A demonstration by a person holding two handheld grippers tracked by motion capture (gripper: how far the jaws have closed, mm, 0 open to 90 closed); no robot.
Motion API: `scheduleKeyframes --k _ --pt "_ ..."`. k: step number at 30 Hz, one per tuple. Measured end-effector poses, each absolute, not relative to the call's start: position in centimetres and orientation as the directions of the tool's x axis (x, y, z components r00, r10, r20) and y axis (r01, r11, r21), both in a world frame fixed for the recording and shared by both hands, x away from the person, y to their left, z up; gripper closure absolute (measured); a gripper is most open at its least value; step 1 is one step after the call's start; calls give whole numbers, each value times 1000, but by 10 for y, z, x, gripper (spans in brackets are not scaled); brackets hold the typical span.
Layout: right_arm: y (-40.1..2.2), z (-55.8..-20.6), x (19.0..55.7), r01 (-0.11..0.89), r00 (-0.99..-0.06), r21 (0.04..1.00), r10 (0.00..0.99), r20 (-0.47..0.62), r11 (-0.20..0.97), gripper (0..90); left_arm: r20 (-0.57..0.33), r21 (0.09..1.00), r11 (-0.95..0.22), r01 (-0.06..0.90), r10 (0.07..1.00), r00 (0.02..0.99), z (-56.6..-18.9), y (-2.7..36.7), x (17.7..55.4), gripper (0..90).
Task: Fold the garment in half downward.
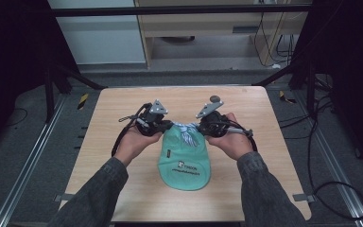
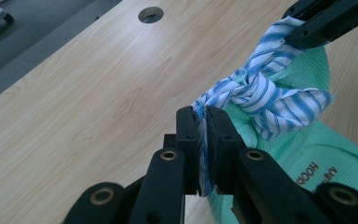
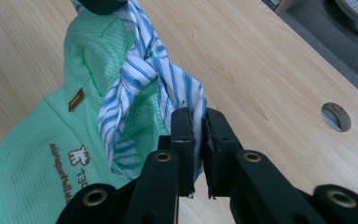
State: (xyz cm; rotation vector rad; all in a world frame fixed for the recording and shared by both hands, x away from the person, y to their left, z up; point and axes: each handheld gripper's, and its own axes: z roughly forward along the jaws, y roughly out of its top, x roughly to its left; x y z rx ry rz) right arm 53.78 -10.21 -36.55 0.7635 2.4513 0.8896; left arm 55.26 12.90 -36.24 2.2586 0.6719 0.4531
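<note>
The table [image 1: 123, 109] carries one thing that matters: a green cap [image 1: 184, 163] lying at its middle, brim toward me, with a blue-striped tie [image 1: 187, 130] knotted at its far end. My left gripper [image 1: 163, 126] sits just left of that knot, my right gripper [image 1: 203, 126] just right of it, the two facing each other across it.

In the left gripper view my jaws are pressed nearly together, a tail of the tie [image 2: 204, 140] pinched flat between them. In the right gripper view my other jaws are likewise clamped on the opposite tail [image 3: 196, 126], with only the cloth's thickness between the pads.

I judge I am at the tightening, or possibly the undoing, of the knot [image 2: 249, 91]; from these pictures I cannot tell which. Either way the next move calls for an even pull, left and right, low over the table, firm enough that the cloth does not slip, gentle enough that the cap is not dragged off to one side.

Counted: one table, one cap, one tie with one knot and two tails, two grippers, one round hole [image 1: 214, 98] at the table's far edge.
</note>
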Motion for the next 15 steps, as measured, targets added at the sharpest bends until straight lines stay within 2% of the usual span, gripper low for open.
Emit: scheduleKeyframes --k 15 --pt "-106 -360 538 335 -746 688 627 -223 643 834 144 732 -608 308 579 802 -356 124 553 842"
